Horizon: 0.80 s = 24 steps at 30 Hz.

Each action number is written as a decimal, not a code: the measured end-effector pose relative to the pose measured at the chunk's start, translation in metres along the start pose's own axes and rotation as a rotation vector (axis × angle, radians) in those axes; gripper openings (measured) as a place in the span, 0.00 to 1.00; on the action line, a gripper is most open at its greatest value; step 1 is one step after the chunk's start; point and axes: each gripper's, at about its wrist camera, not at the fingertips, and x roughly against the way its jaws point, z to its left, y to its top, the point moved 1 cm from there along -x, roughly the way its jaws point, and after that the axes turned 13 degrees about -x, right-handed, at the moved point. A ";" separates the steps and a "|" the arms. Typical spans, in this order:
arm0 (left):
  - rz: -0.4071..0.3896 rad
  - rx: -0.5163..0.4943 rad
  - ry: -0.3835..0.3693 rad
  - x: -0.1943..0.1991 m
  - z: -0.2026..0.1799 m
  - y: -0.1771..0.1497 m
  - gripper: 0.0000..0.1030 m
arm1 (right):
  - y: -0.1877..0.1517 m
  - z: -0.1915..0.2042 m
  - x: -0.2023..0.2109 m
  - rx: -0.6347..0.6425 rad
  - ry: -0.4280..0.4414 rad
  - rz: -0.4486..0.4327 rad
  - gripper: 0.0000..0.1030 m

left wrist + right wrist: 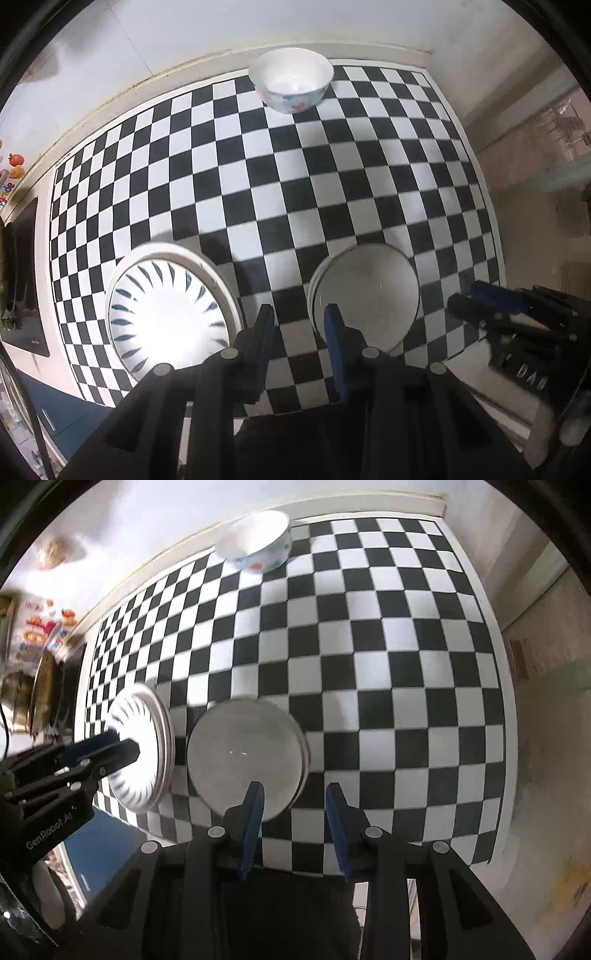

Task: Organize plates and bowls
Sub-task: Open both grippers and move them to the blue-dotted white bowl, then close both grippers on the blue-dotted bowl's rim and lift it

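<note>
A white bowl with red and blue fruit prints (291,81) stands at the far edge of the checkered mat (258,184); it also shows in the right wrist view (258,542). A blue-leaf patterned plate (166,314) lies near left, resting on a larger white plate. A plain white plate stack (365,295) lies near right, also in the right wrist view (243,753). My left gripper (299,314) is open and empty between the two plates. My right gripper (293,794) is open and empty, just right of the plain plates. The left gripper (122,747) hovers over the patterned plate (144,746).
The right gripper (480,299) shows at the mat's right edge. A dark stovetop (22,280) lies left of the mat. A white wall (184,37) runs behind the mat. A beige counter (535,738) flanks the mat's right side.
</note>
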 end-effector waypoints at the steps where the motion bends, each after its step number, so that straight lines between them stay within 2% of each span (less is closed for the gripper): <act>1: -0.006 0.009 -0.008 -0.001 0.004 0.008 0.25 | 0.009 -0.002 0.001 -0.011 0.009 -0.005 0.38; 6: -0.027 0.057 -0.073 -0.018 0.032 0.059 0.26 | 0.073 -0.004 0.000 -0.058 0.027 -0.052 0.44; 10: -0.061 0.116 -0.030 -0.033 0.066 0.113 0.26 | 0.134 0.001 -0.012 -0.115 0.110 -0.039 0.55; 12: -0.062 0.147 -0.035 -0.044 0.082 0.137 0.26 | 0.164 0.005 -0.022 -0.139 0.140 -0.031 0.56; 15: -0.042 0.207 -0.074 -0.066 0.106 0.170 0.26 | 0.205 0.010 -0.039 -0.175 0.176 -0.018 0.56; 19: -0.001 0.255 -0.167 -0.098 0.127 0.204 0.26 | 0.249 0.017 -0.062 -0.201 0.205 0.010 0.56; 24: 0.044 0.301 -0.234 -0.134 0.141 0.222 0.26 | 0.284 0.025 -0.091 -0.232 0.249 0.043 0.56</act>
